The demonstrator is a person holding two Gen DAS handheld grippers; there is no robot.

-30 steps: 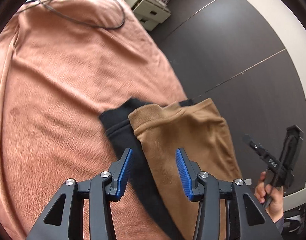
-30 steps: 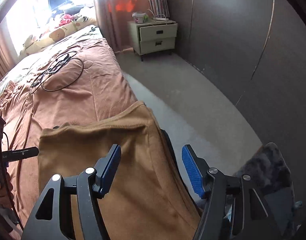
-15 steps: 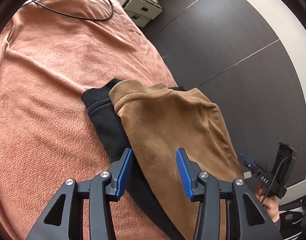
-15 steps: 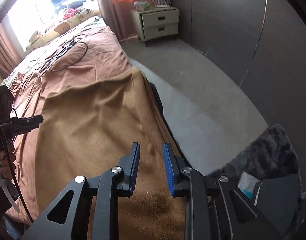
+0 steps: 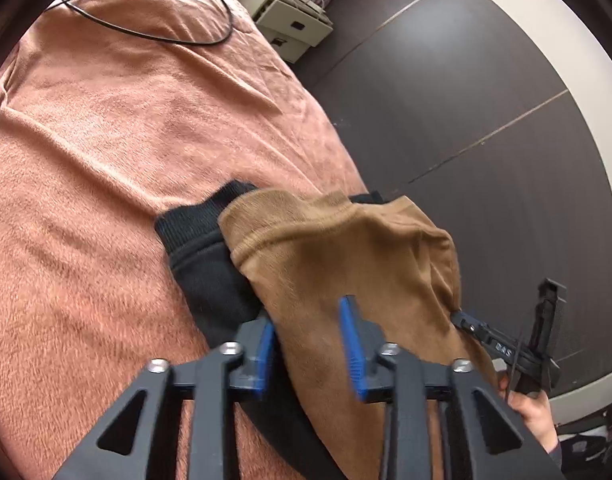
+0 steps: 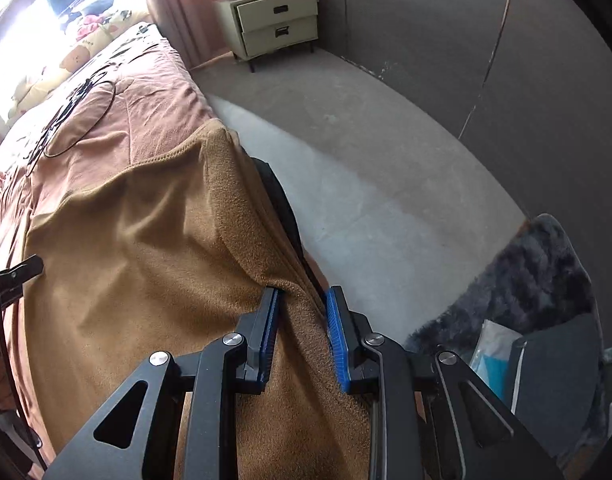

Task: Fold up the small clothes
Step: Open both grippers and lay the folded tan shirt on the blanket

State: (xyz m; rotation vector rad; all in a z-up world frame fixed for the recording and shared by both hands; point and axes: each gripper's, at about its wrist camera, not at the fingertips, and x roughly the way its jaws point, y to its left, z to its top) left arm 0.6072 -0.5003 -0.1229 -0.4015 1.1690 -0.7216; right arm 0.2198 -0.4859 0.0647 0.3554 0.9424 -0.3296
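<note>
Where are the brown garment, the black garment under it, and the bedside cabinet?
brown garment (image 6: 146,264), right wrist view, on its flat upper face.
black garment (image 5: 202,256), left wrist view, on the part beside the ribbed cuff.
bedside cabinet (image 6: 278,24), right wrist view, on its drawer fronts.

We see a tan garment over a black one, a salmon-pink bed cover, blue pads and a cream nightstand.

Bed w/ blk garment, cable
</note>
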